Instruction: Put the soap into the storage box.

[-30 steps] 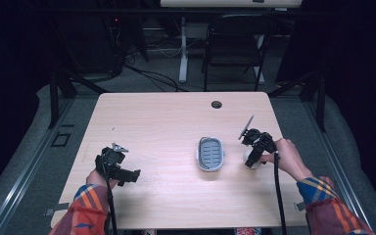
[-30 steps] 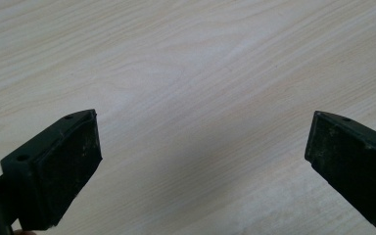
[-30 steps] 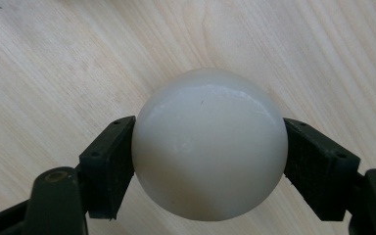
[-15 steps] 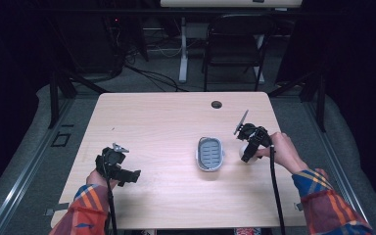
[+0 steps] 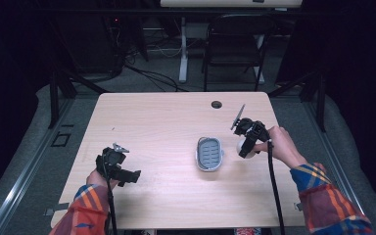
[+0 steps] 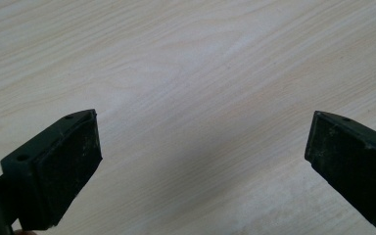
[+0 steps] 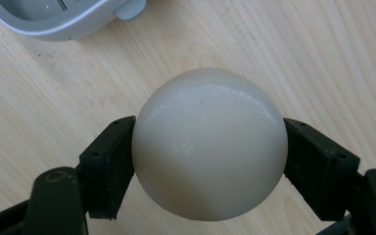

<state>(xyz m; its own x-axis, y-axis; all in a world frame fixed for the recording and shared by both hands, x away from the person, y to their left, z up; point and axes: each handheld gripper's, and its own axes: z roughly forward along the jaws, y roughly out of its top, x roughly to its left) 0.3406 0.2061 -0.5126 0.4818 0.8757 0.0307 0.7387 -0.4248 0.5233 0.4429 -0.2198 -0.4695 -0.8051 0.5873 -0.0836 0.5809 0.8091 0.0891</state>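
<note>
On a pale wood table (image 5: 166, 122) in a dark room, right gripper (image 7: 208, 161) clamping a white ball (image 7: 209, 147), grey tray (image 7: 63, 19) cut off, left gripper (image 6: 200, 156) spread wide, holding nothing.

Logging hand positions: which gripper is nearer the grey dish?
Right. The right gripper, shut on a white ball, sits just beside the grey dish; the left gripper rests far off.

Ball (image 7: 209, 144) between right gripper (image 5: 248, 142) fingers (image 7: 108, 164), just right of tray (image 5: 209, 153).

Cream ball (image 7: 209, 144) being pinched by the right tongs (image 5: 246, 145).
Smooth and glossy, sitting just at 3 o'clock of the grey oval tray (image 5: 209, 153).
</note>
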